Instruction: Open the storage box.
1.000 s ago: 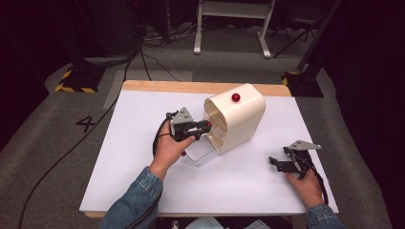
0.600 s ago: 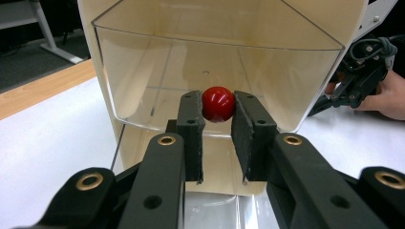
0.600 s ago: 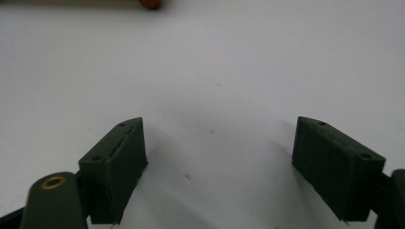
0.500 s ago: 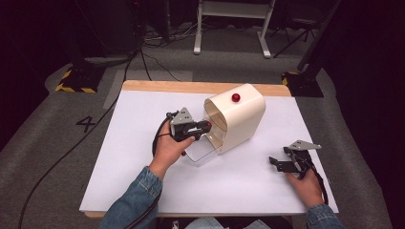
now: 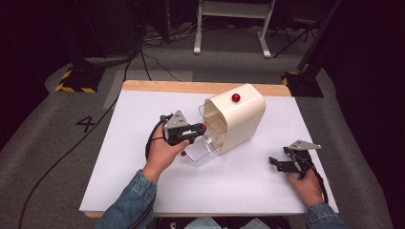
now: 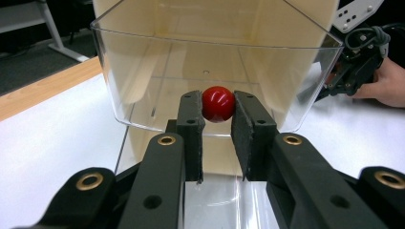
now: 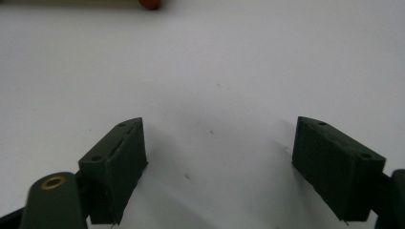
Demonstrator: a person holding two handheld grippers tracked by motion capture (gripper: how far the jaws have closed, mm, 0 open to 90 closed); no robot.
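In the high view, the left gripper (image 5: 196, 132) is held at the mouth of the clear drawer (image 5: 203, 151) of the cream box (image 5: 241, 119), nearer than the right gripper (image 5: 282, 163). In the left gripper view, a red ball (image 6: 218, 104) is clamped between the pads, the drawer directly ahead. In the right gripper view, the jaws are spread wide over the white table (image 7: 239, 62).

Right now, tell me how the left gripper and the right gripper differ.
The left gripper is shut on a red ball, its pads pressing both sides; the right gripper stands wide open with nothing between its pads.
The left gripper is raised at the clear drawer of the cream box; the right gripper sits low over the white table, away from the box.
Both have black jaws and are hand-held.
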